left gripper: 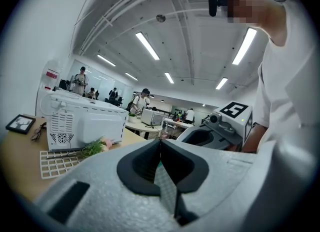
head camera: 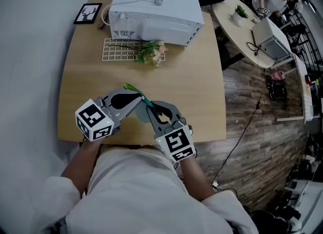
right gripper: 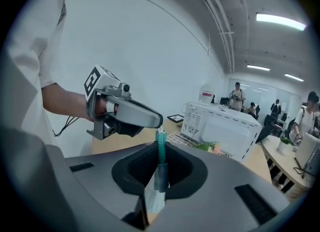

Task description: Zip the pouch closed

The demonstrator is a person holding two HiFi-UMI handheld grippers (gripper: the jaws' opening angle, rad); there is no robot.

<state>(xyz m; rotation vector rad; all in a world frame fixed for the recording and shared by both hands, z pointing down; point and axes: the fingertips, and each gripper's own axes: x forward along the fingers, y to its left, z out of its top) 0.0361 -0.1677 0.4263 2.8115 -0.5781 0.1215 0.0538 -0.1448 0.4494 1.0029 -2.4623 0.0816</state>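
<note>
Left hand-held gripper [head camera: 138,98]: jaws fully together, pinching thin fabric edge of pouch [head camera: 132,88]; fabric shows in its jaw gap in left gripper view [left gripper: 165,185].

Right hand-held gripper [head camera: 151,107]: jaws almost together, clamped on teal zipper strip [right gripper: 161,148], which rises up out of gap toward left gripper's tip.

Pouch held off bench [head camera: 194,89], stretched between both gripper tips, above bench's near edge.

Far end of bench: white microwave [head camera: 154,13], white grid rack [head camera: 117,50], flower sprig [head camera: 149,53] on rack, picture frame [head camera: 87,13] beside microwave.
</note>
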